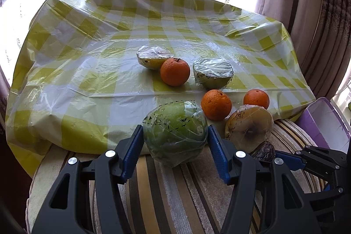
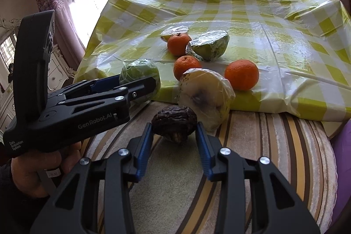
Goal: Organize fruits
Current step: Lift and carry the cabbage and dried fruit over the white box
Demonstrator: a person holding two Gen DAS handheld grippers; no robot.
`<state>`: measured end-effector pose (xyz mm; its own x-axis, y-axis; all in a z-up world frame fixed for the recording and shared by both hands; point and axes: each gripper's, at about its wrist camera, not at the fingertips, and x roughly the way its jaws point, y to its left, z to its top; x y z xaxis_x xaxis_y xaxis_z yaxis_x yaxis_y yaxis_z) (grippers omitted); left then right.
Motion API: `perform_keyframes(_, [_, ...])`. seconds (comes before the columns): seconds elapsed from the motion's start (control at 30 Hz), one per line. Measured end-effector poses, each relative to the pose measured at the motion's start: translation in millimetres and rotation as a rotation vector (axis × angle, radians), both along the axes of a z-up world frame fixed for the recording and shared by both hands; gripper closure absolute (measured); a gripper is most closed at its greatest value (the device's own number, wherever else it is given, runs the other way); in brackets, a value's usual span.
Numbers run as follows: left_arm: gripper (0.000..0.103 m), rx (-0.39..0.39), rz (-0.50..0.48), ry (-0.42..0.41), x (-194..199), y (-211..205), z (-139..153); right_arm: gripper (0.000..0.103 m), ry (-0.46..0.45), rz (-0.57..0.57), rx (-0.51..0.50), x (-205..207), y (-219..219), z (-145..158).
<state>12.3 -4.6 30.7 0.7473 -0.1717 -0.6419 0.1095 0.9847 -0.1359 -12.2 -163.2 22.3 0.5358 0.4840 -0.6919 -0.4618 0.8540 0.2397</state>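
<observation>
Blue-padded left gripper [image 1: 175, 137] fingers flank the film-wrapped green fruit [image 1: 175, 132] at the desk edge, seemingly touching; right gripper [image 2: 174, 135] brackets the wrinkled dark fruit [image 2: 174, 121], slightly apart. Squeeze gently, lift straight.

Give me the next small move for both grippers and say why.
Probably lift both slightly. The left hand-held gripper has its pads against both sides of the wrapped green fruit, and the right hand-held gripper brackets the dark wrinkled fruit, seemingly touching it. Both fruits sit on the striped cushion, off the checkered cloth where the oranges lie.
</observation>
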Motion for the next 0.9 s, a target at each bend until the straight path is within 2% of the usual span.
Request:
perform_keyframes(0.53, [0.046,0.046,-0.031,-0.054,-10.0,-23.4,21.1,0.063,-0.046,-0.084,0.069,-11.5,-50.8,23.1])
perform_keyframes(0.9, [0.046,0.073,-0.100,-0.073,-10.2,-54.0,32.8,0.063,-0.068,-0.200,0.099,-21.8,-108.7,33.9])
